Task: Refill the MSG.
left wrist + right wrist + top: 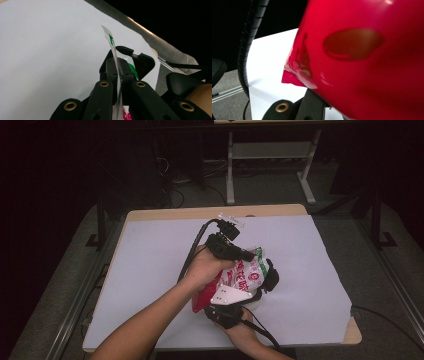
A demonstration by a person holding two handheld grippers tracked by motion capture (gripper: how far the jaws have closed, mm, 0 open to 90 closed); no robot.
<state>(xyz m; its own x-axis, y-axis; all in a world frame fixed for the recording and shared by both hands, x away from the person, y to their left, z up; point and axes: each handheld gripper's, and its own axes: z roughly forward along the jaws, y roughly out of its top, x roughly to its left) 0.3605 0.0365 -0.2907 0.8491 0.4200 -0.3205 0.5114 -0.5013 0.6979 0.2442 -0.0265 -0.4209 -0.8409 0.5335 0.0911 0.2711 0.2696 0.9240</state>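
Note:
A snack bag [247, 275], red below and white and green above, is held up over the middle of the white-covered table [150, 270]. My left gripper [248, 255] comes in from the upper left and is shut on the bag's thin top edge [112, 42]; in the left gripper view [118, 68] that edge runs straight between the closed jaws. My right gripper [214, 304], with its grey plate on top, sits under the bag's red lower part. In the right gripper view the red bag [362, 62] lies over the jaws, so they are hidden there.
The white sheet leaves a wooden table edge [210, 212] bare at the back. The left gripper's black cable [192, 250] arcs over the left forearm. Desk legs [230, 170] stand on the dark floor behind. Bare sheet lies on both sides of the hands.

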